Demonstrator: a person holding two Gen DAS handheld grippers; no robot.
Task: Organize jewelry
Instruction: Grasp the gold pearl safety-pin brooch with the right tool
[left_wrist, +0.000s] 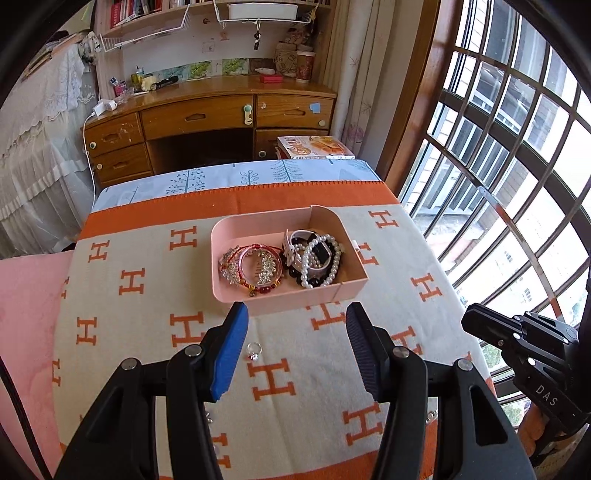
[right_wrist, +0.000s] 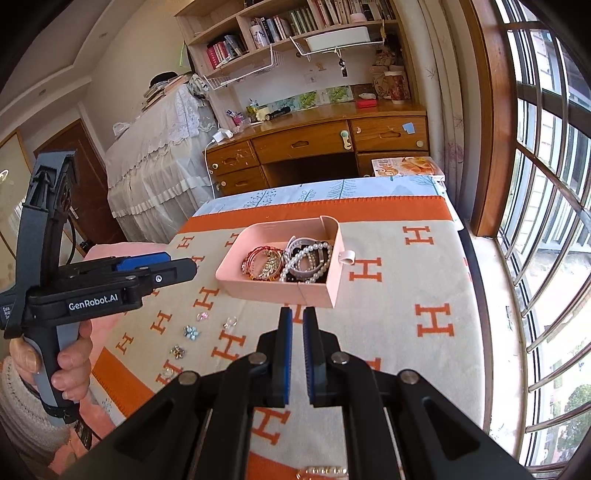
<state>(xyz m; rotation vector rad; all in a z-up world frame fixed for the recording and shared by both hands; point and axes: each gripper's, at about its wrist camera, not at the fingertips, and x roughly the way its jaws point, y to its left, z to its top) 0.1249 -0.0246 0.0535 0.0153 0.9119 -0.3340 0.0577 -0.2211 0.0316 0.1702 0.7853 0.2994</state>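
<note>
A pink two-part box (left_wrist: 295, 301) sits on the H-patterned blanket. Red cord bracelets and sparkly pieces (left_wrist: 255, 271) fill its left part. A pearl bracelet (left_wrist: 325, 258), dark beads and a white strap lie in its right part. My left gripper (left_wrist: 295, 314) hangs open just short of the box's near wall, with nothing between its fingers. A small silver ring (left_wrist: 254, 350) lies on the blanket beside its blue left pad. My right gripper (right_wrist: 297, 314) is shut and empty, its tips just before the box (right_wrist: 266, 291). Several small pieces (right_wrist: 191, 331) lie loose to the left.
A hand (right_wrist: 70, 365) holds the left gripper (right_wrist: 159, 269) at the left of the right wrist view. The blanket (left_wrist: 147, 258) covers a bed that ends at a wooden desk (left_wrist: 207, 110). A barred window (left_wrist: 498, 166) runs along the right side. A gold chain (right_wrist: 325, 470) shows at the bottom edge.
</note>
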